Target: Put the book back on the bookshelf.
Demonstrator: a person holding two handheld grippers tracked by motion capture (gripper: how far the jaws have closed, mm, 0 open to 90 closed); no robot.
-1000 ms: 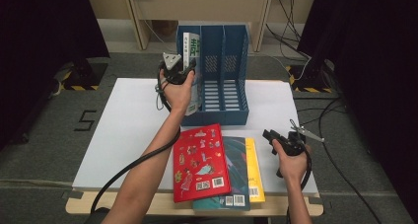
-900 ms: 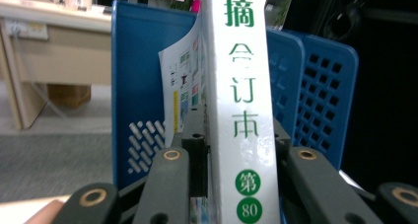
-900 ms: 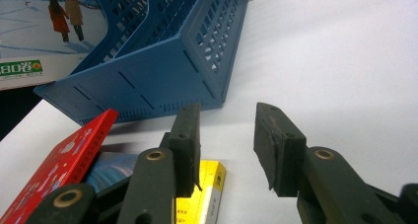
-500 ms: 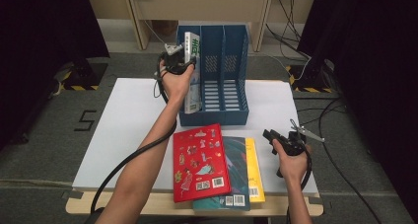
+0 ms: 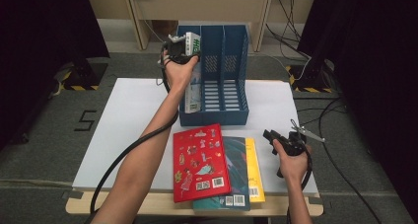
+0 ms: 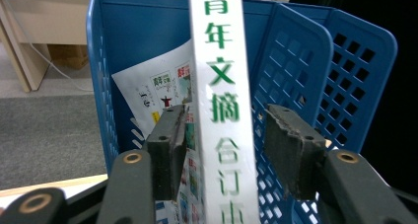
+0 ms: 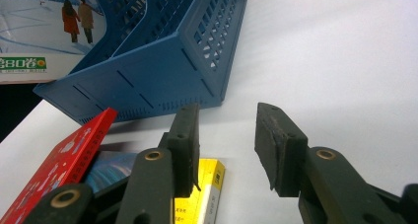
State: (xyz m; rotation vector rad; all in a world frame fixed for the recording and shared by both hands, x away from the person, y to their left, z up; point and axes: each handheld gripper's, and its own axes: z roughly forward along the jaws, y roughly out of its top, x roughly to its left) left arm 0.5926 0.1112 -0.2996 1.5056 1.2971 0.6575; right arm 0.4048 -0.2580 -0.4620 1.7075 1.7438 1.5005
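Observation:
A white book with green characters on its spine (image 5: 193,45) (image 6: 222,110) stands upright in the leftmost slot of the blue file rack (image 5: 231,61) (image 6: 305,76) (image 7: 148,81). My left gripper (image 5: 178,45) (image 6: 224,120) is at the book's top, open, its jaws on either side of the spine with a small gap on each side. My right gripper (image 5: 270,135) (image 7: 226,120) hovers open and holds nothing, low over the table, right of a stack of books. In that stack a red book (image 5: 199,160) (image 7: 59,160) lies on top of a teal book (image 5: 236,155) and a yellow book (image 5: 253,169) (image 7: 202,184).
The white tabletop (image 5: 128,110) has free room left of the rack and the stack. A magazine with a printed white cover (image 6: 162,91) leans in the same slot behind the spine. The rack's middle and right slots look vacant. Cables trail off the table's right side (image 5: 340,135).
My left hand has moved farther back and up along the rack's left slot, and its jaws now stand apart from the spine. The right gripper has not moved.

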